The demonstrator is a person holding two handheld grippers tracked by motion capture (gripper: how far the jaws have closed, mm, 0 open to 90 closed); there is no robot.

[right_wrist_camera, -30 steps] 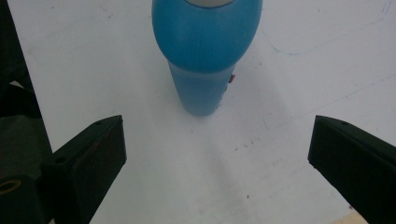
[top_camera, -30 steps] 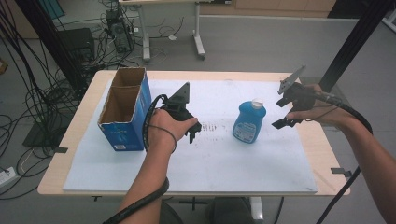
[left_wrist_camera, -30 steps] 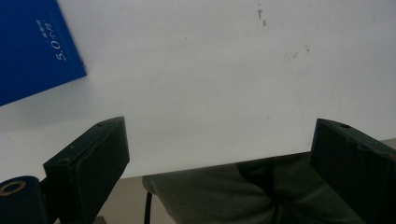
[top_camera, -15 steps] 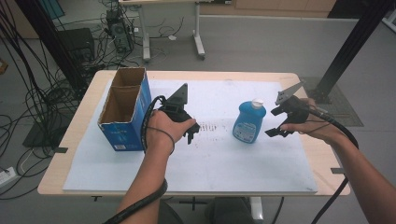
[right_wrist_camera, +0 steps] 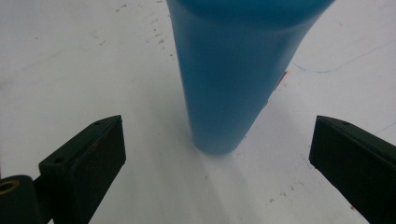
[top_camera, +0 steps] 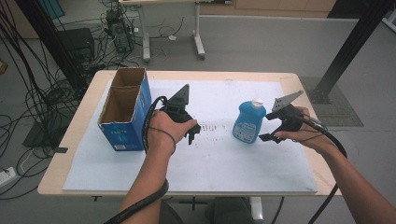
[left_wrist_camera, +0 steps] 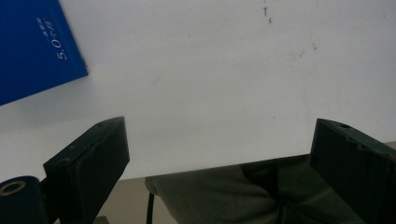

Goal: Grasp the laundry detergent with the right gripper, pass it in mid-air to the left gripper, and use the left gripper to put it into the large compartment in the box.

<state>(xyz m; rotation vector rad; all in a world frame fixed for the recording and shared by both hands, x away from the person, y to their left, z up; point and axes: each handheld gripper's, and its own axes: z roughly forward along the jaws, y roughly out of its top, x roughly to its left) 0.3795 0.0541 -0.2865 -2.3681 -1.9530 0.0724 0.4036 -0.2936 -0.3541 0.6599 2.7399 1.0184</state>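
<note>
A blue bottle (top_camera: 249, 122) with a white cap stands upright on the white sheet, right of centre. My right gripper (top_camera: 270, 127) is open just to its right, jaws pointing at it. In the right gripper view the blue bottle (right_wrist_camera: 233, 70) rises ahead of the two wide-apart jaws, with my right gripper (right_wrist_camera: 215, 163) still short of it. My left gripper (top_camera: 192, 133) hovers open over the middle of the sheet, beside an open-topped blue cardboard box (top_camera: 123, 109). A corner of the blue box (left_wrist_camera: 35, 46) shows at the upper left of the left gripper view, where my left gripper (left_wrist_camera: 219, 158) holds nothing.
The white sheet (top_camera: 201, 163) covers most of the wooden table (top_camera: 70, 140). Cables trail from both grippers toward the table's near edge. Dark cables and equipment lie on the floor at left, and a black post (top_camera: 345, 51) stands off the far right corner.
My right gripper has come down and moved left toward the blue bottle, ending close beside it. The left gripper has stayed nearly still.
</note>
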